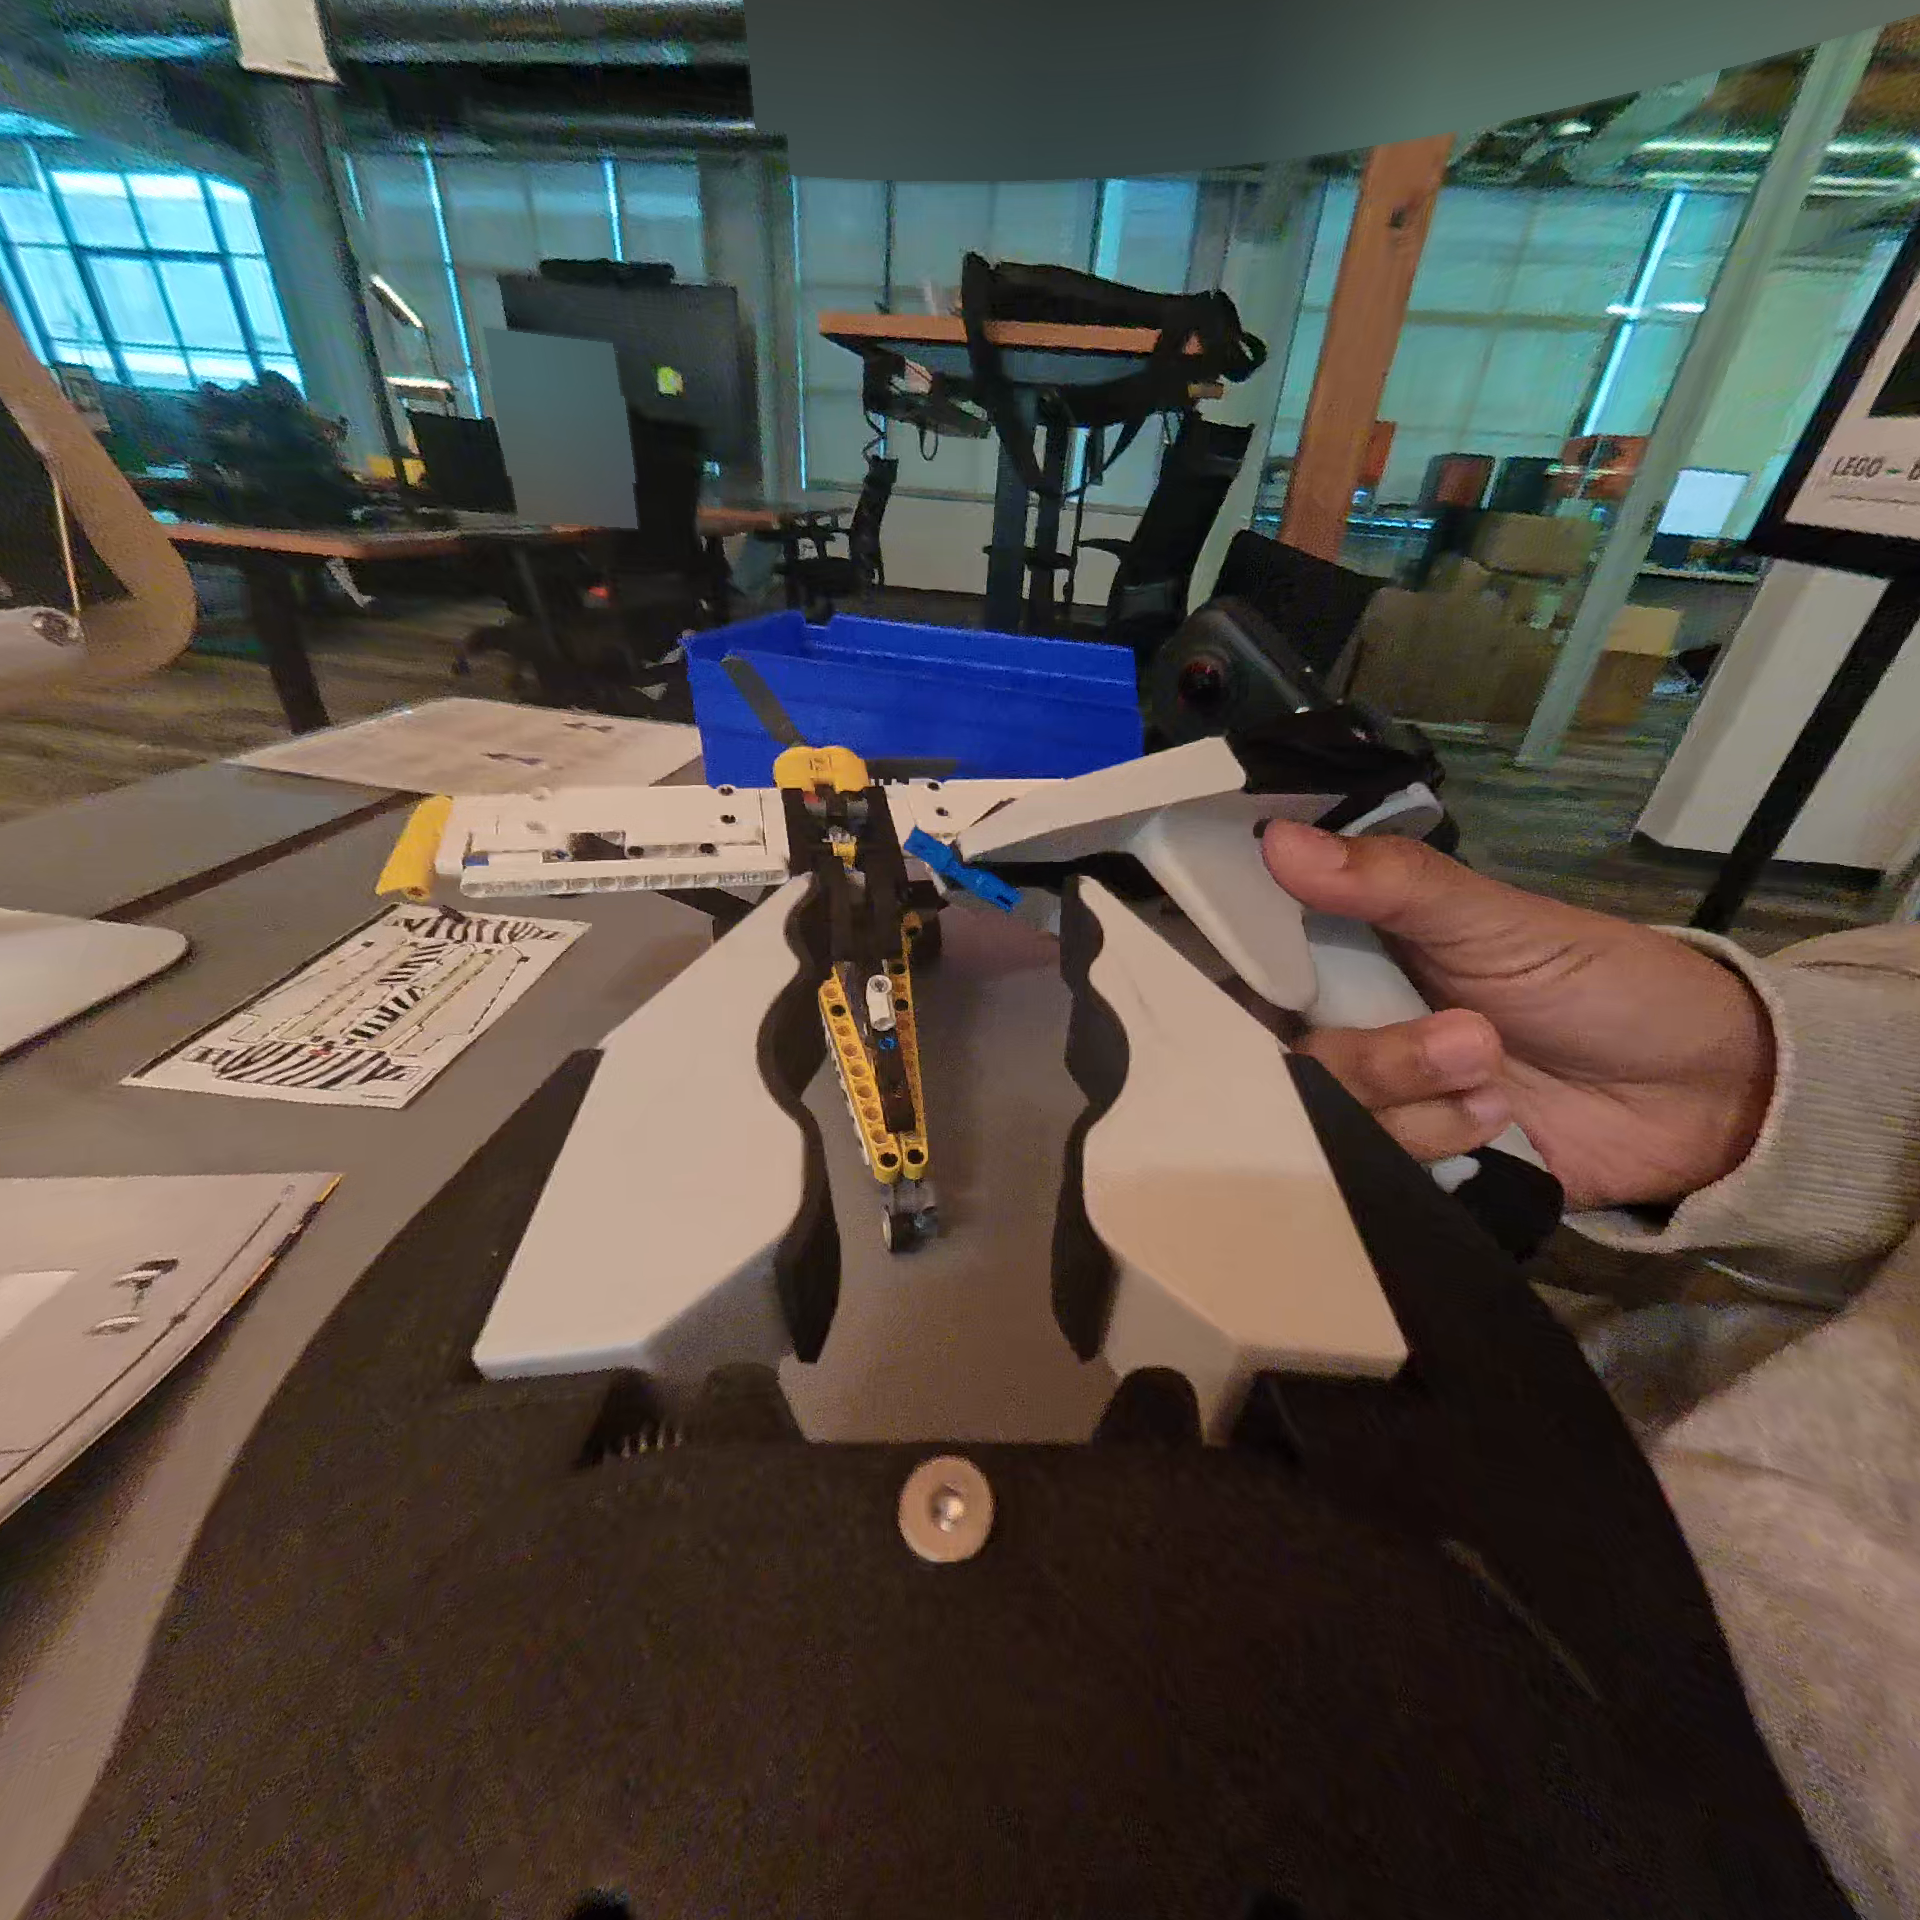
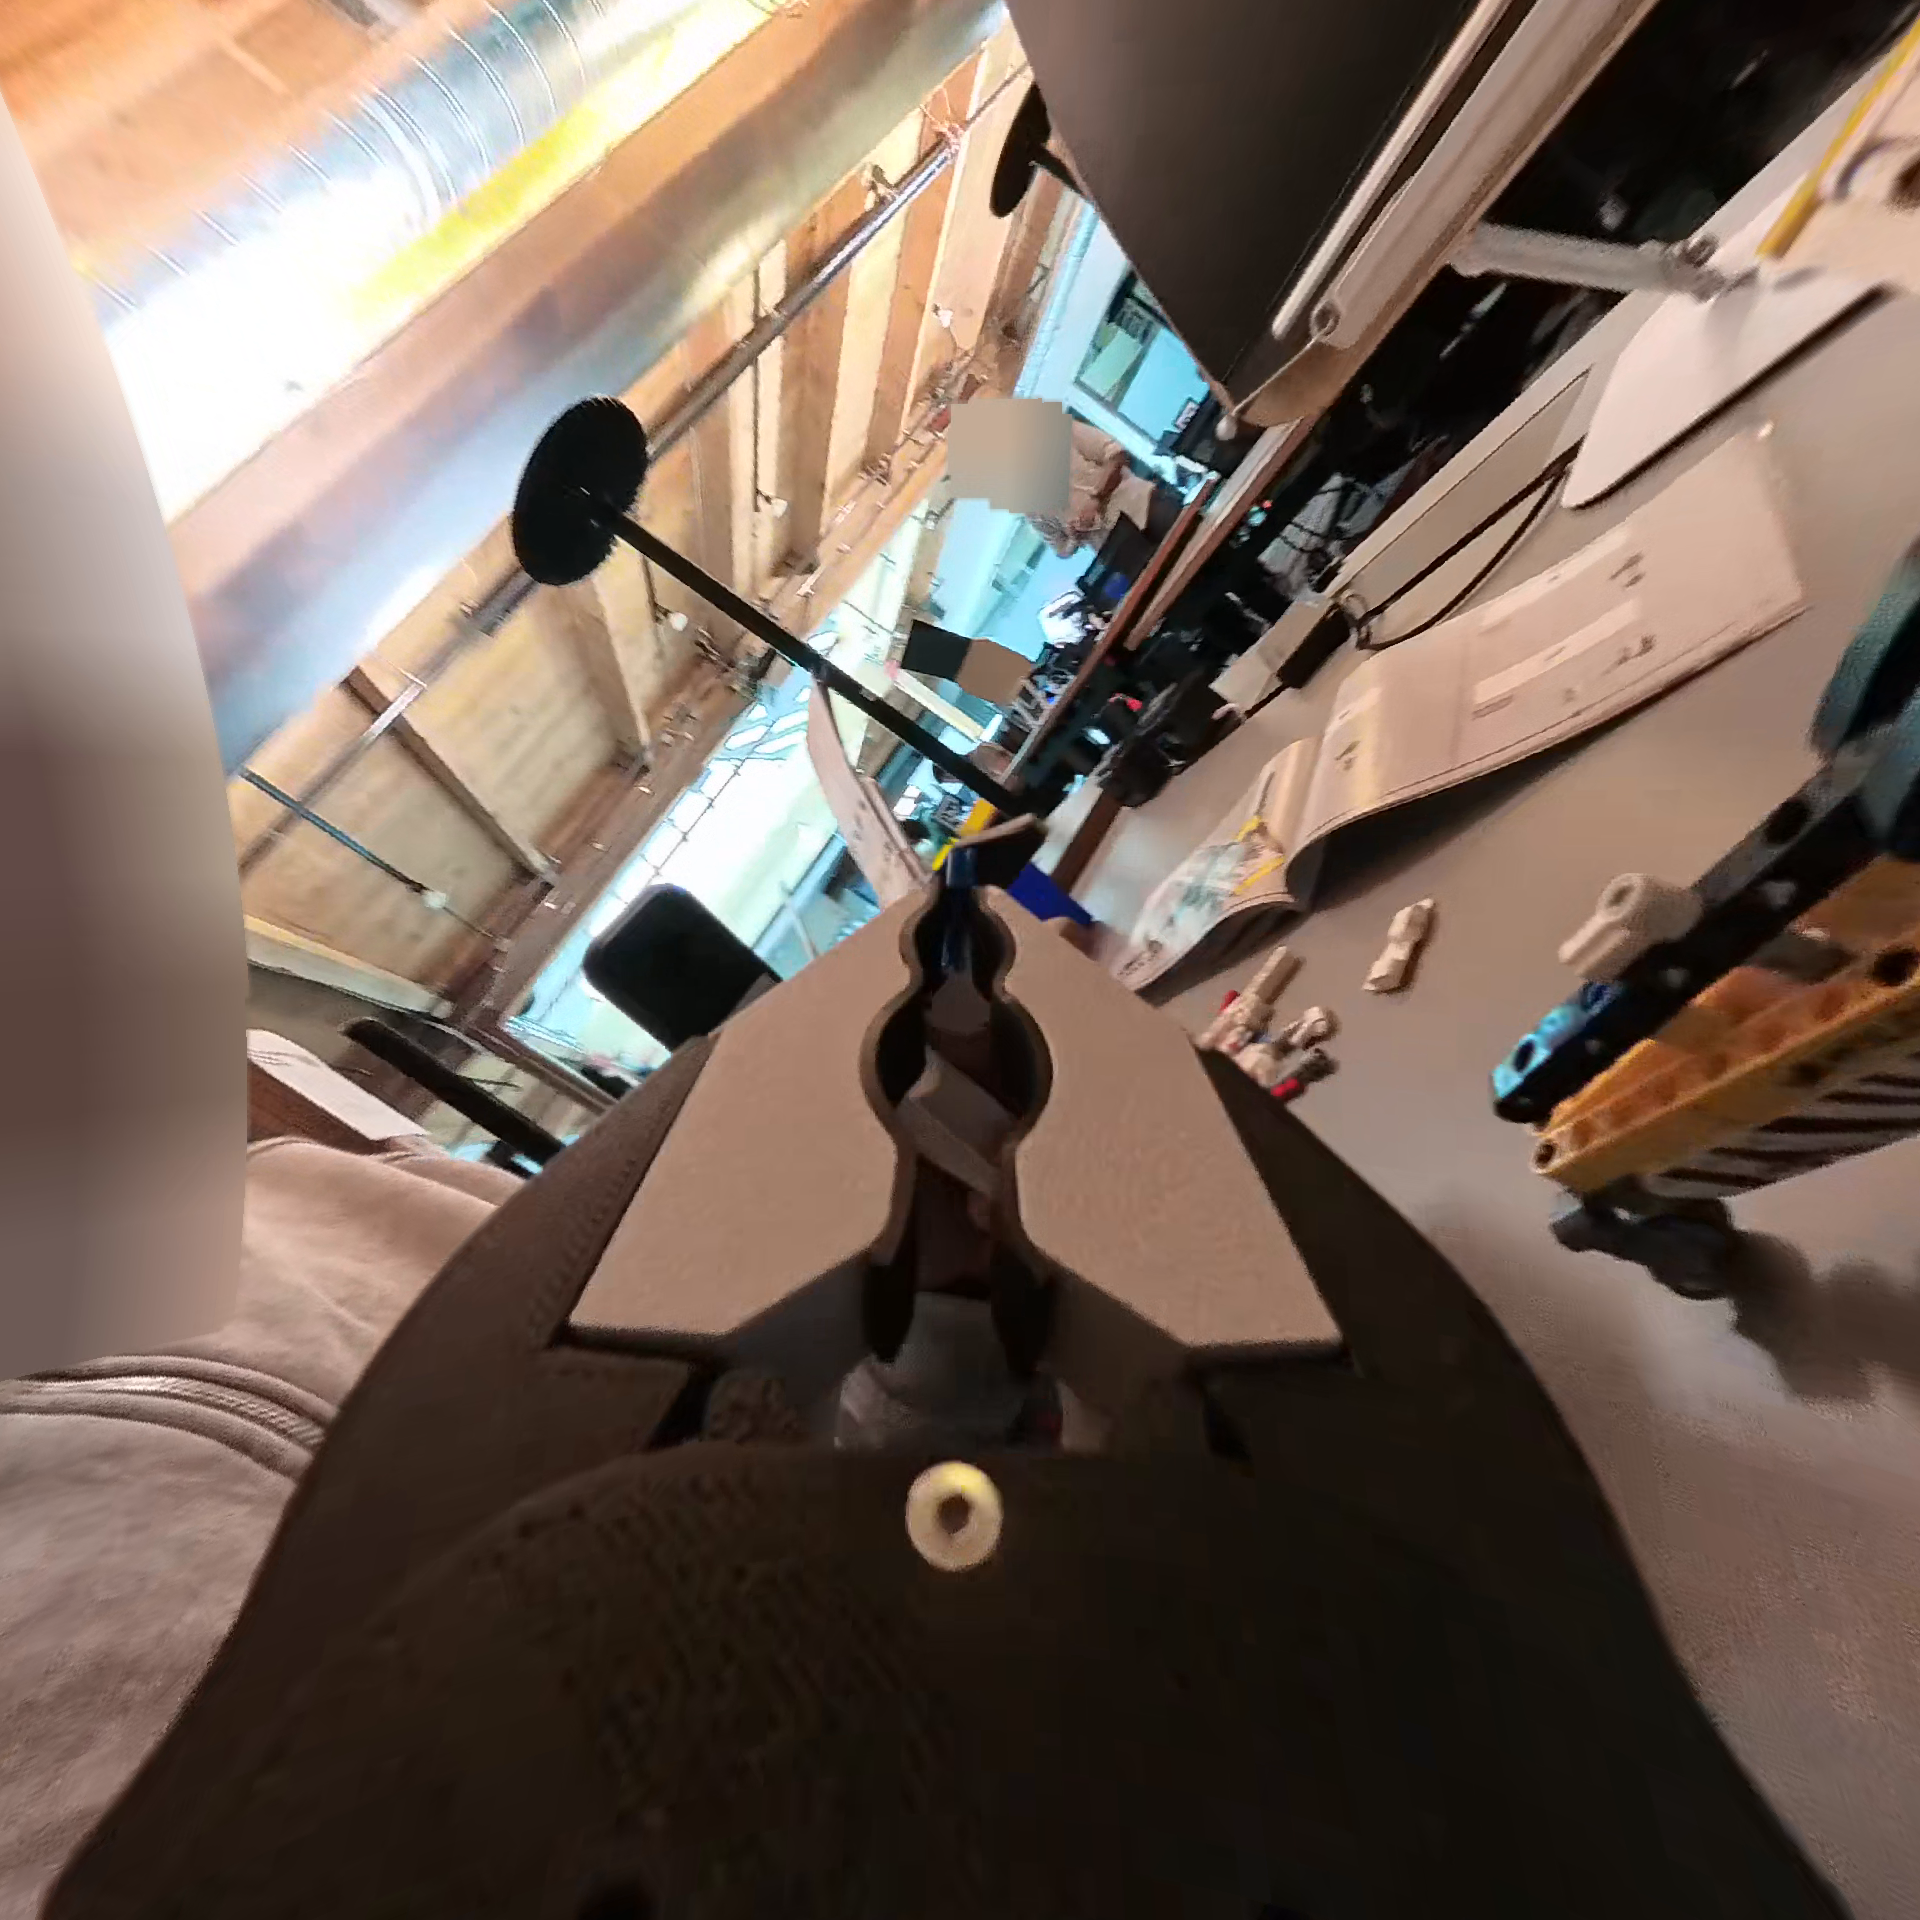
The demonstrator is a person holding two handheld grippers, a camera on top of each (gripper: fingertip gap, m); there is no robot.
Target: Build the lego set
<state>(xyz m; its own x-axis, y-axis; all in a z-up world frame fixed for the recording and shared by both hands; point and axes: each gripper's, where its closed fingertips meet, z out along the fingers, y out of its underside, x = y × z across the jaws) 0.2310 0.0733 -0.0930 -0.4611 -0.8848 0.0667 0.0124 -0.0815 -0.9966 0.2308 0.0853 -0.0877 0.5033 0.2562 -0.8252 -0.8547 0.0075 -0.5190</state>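
While the left tool (image 1: 925, 935) gapes, the right tool (image 1: 971, 840) pinches a blue peg (image 1: 961, 864).

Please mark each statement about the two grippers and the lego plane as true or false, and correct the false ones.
1. The right gripper is shut on a blue lego pin. True.
2. The left gripper is clamped on the yellow and black lego plane. False: its fingers are apart, on either side of the plane's tail.
3. A blue bin stands behind the plane. True.
4. The plane's white wing ends in a red tip. False: the tip is yellow.
5. A striped sticker sheet lies on the table. True.
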